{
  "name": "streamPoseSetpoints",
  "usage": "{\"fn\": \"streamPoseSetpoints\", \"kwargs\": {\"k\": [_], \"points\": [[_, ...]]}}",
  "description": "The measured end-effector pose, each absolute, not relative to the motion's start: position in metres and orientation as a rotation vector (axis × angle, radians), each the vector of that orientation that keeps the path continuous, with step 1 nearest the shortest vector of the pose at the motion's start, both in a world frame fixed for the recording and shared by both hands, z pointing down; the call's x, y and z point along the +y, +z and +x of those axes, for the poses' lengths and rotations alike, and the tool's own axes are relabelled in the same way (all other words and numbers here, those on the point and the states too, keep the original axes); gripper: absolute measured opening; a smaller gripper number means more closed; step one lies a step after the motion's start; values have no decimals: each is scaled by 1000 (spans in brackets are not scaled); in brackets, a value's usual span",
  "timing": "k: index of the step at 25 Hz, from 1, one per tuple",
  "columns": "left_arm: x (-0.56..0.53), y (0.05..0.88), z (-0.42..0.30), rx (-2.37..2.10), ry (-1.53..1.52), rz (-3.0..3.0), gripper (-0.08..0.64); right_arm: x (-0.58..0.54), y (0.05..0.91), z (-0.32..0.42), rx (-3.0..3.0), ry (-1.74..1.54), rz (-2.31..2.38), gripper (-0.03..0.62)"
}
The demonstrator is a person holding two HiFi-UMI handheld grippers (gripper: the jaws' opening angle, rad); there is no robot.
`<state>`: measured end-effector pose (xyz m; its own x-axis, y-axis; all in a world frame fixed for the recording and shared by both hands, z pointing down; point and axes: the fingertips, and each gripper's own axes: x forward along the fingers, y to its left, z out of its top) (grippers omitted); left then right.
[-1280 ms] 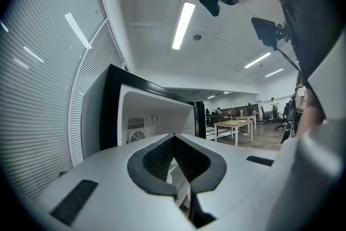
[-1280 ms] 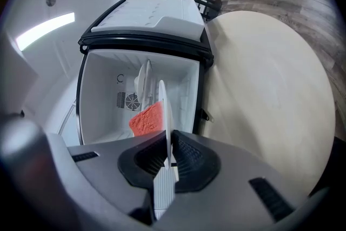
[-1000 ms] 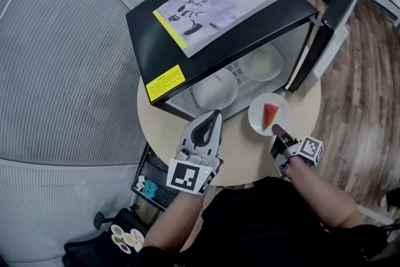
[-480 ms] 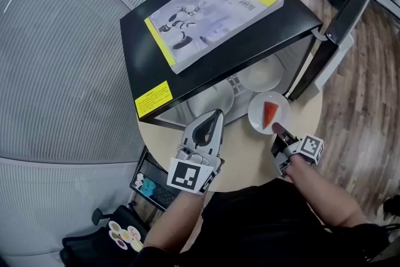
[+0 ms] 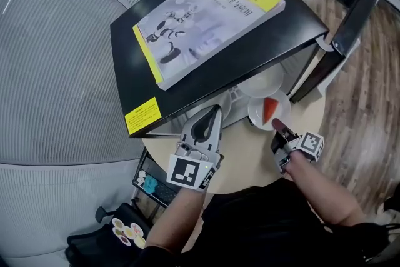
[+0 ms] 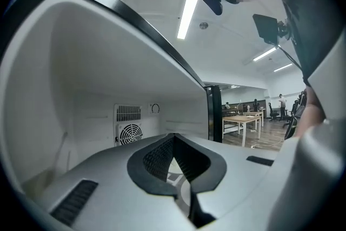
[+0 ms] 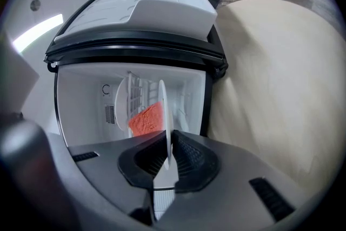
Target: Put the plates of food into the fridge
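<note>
Right gripper [image 7: 165,162] pinched the plate [image 5: 257,114] rim at the fridge [image 5: 206,81] mouth. Another plate [image 5: 261,83] sat inside. Left gripper [image 6: 173,137] was closed, empty.

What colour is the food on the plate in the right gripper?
Orange-red food, on a white plate; clearest in the right gripper view.

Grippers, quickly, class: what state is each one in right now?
Left gripper: closed, empty.
Right gripper: closed on the rim of the plate.
</note>
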<state>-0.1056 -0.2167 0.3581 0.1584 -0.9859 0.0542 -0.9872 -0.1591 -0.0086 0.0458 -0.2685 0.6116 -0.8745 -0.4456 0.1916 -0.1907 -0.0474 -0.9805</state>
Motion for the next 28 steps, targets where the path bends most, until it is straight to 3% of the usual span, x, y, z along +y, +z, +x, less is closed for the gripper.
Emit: {"fn": "streamPoseSetpoints", "kwargs": {"k": [28], "points": [[-268,379,-125,-1990,117,2348,2,-308,630,9,1955,-2078,-723,21]]}}
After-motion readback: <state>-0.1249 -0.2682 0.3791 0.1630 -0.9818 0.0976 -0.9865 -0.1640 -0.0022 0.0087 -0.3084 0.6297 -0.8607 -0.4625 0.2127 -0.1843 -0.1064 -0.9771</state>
